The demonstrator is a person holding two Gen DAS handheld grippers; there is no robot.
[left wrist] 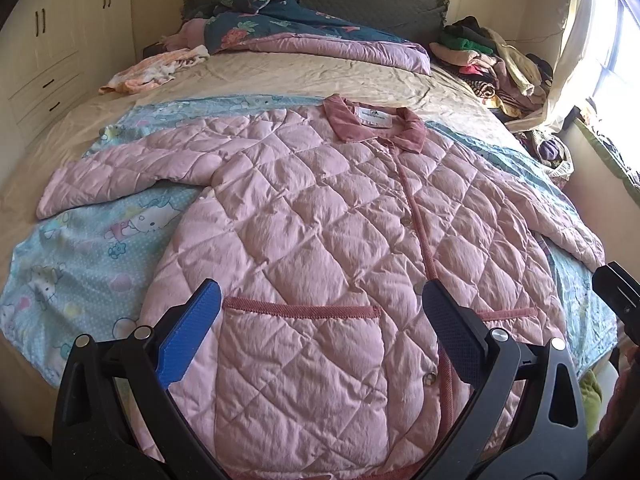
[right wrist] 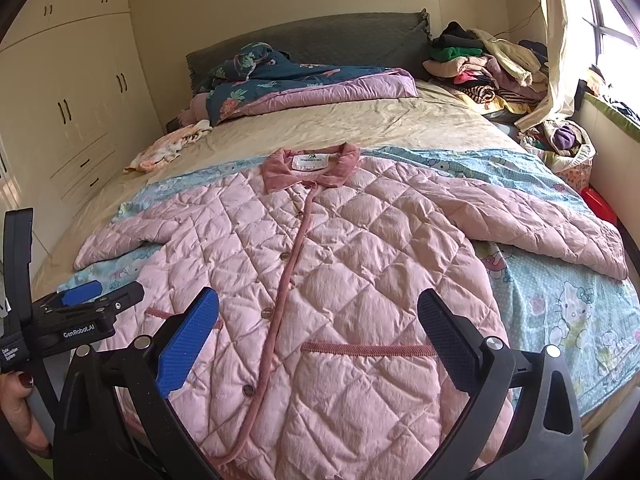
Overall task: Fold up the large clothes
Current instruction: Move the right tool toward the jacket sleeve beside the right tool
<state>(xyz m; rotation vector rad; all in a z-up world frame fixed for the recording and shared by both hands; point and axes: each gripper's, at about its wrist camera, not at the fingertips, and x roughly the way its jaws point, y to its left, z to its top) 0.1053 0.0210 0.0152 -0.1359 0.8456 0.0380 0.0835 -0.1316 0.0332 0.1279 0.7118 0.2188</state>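
Since the pink quilted jacket (left wrist: 320, 216) lies buttoned and face up on the cartoon-cat sheet (left wrist: 100, 240), collar (left wrist: 374, 124) toward 12 o'clock and sleeves (right wrist: 520, 220) thrown out to 9 and 3, we judge it has been laid flat so the folding can begin — no fold is made yet. We hold the left claw (left wrist: 322, 328) above the hem over the pocket (left wrist: 300, 344), its fingers spread wide and gripping nothing. The right claw (right wrist: 318, 332) hovers likewise over the other pocket, spread and empty. At 9 o'clock in the right view we see the left tool's body (right wrist: 84, 320), marked "GenRobot.AI", with a hand (right wrist: 20, 404) below it. The white collar label (right wrist: 310, 160) carries print too small to read. A clothes pile (right wrist: 480, 64) waits at 1 o'clock, probably next in line.
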